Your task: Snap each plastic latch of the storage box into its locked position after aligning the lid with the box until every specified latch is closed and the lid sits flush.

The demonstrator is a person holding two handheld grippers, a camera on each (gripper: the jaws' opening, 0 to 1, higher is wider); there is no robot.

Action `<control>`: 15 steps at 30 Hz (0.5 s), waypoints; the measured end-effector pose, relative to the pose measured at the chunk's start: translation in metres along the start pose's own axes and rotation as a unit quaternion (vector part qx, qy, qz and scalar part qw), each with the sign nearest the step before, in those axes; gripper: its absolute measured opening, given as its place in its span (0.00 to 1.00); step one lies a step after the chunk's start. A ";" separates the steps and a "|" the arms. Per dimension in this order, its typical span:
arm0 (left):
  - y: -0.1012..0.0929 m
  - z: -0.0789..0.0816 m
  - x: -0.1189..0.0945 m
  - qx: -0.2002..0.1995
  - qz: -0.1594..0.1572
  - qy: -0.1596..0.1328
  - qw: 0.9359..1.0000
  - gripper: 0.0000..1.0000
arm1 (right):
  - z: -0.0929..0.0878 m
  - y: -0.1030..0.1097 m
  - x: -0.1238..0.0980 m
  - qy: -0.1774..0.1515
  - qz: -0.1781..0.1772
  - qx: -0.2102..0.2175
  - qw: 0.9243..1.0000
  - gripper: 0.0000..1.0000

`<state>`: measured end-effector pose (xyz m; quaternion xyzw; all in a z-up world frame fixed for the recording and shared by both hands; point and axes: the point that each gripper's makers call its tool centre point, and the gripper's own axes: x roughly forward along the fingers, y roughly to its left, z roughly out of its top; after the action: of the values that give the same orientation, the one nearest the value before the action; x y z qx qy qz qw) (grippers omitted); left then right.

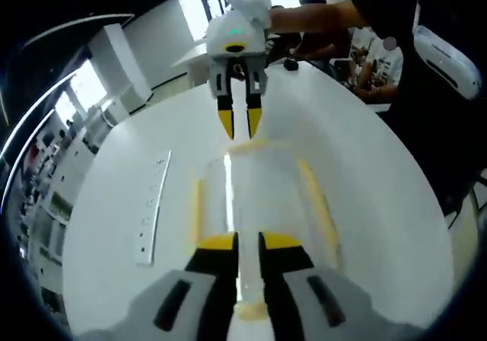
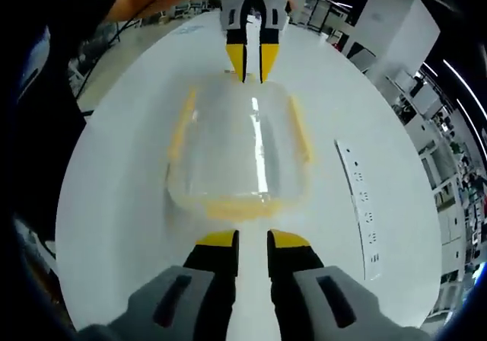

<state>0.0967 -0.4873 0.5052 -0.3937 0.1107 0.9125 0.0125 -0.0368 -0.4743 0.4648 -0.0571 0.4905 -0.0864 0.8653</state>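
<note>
**Closing in on the box from both ends**

Working over a wide white table point(image 2: 114, 227), we hold the two grippers facing each other with the clear storage box point(image 2: 240, 147) lying between them, lid on, long axis running from one gripper to the other. A white power strip point(image 2: 358, 196) lies near the box, off to one side.

The box looks see-through with yellow latches point(image 2: 179, 132) along its rims; we cannot tell which are already snapped down, nor whether the lid sits flush.

The left gripper point(image 1: 247, 242) sits right at its end of the box, fingers slightly apart and clamped on nothing we can see. The right gripper point(image 2: 253, 238) waits just short of the other end, fingers likewise a little apart and empty.

We judge the main risk to be the light box sliding on the smooth table when one gripper pushes a latch, or the lid shifting askew so a latch misses its catch.
</note>
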 end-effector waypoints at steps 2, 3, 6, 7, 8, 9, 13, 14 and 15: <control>-0.001 0.008 0.017 -0.007 -0.011 0.003 1.000 0.02 | 0.001 0.001 0.003 -0.008 -0.004 0.010 1.000 0.11; -0.001 0.011 0.023 -0.008 -0.014 0.003 1.000 0.00 | 0.004 0.004 0.005 -0.018 0.002 0.015 1.000 0.09; -0.002 0.018 0.034 -0.012 -0.021 0.001 1.000 0.00 | 0.008 0.009 0.010 -0.039 0.011 0.035 0.999 0.04; -0.004 0.020 0.038 -0.012 -0.025 -0.001 1.000 0.00 | 0.007 0.009 0.011 -0.037 0.009 0.034 0.999 0.03; -0.005 0.021 0.041 -0.014 -0.029 0.001 0.999 0.00 | 0.005 0.009 0.012 -0.037 0.008 0.030 0.999 0.02; -0.006 0.020 0.043 -0.012 -0.032 0.002 0.999 0.00 | 0.004 0.010 0.013 -0.037 0.009 0.028 0.999 0.01; -0.009 0.021 0.048 -0.029 -0.040 -0.002 0.999 0.00 | 0.002 0.011 0.015 -0.044 0.012 0.029 0.999 0.00; -0.009 0.022 0.048 -0.032 -0.042 -0.007 0.999 0.00 | 0.002 0.010 0.015 -0.050 0.013 0.035 0.998 0.00; -0.009 0.023 0.048 -0.036 -0.042 -0.009 0.998 0.00 | 0.002 0.009 0.015 -0.056 0.010 0.043 0.997 0.00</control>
<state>0.0481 -0.4764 0.4835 -0.3898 0.0612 0.9181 0.0381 -0.0269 -0.4689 0.4519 -0.0201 0.4377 -0.0953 0.8938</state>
